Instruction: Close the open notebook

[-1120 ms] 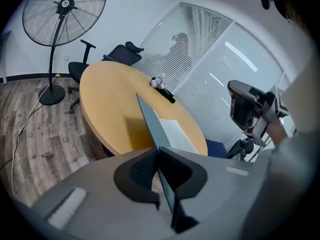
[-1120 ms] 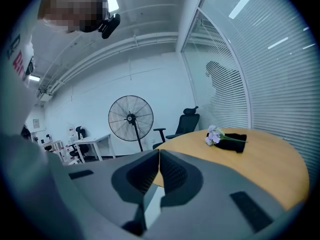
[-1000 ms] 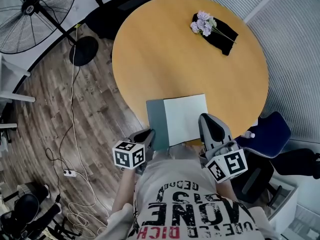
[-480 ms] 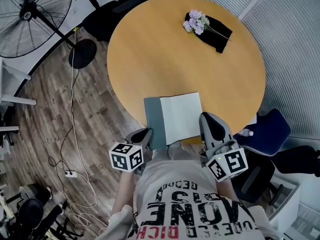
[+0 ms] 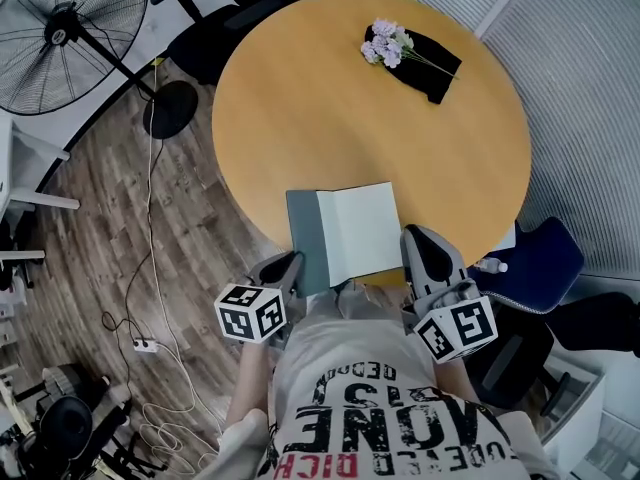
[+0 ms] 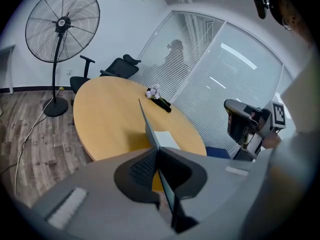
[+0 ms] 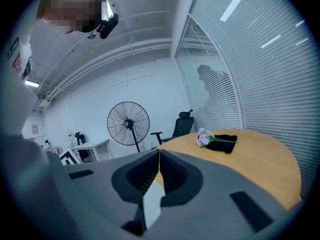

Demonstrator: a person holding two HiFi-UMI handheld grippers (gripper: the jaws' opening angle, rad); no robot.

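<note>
Head view: left gripper (image 5: 286,268) is pinched shut on the grey cover (image 5: 303,240) of the notebook (image 5: 338,260), open at the near edge of the table (image 5: 300,108); right gripper (image 5: 420,253) clamps its white page (image 5: 365,223); cover seems partly raised, so folding it shut remains.

The near corners of the notebook (image 5: 355,230) were hidden by the left gripper (image 5: 292,265) and right gripper (image 5: 416,240). Far left of the notebook, the fan (image 5: 62,26) was cut off by the picture's edge.
</note>
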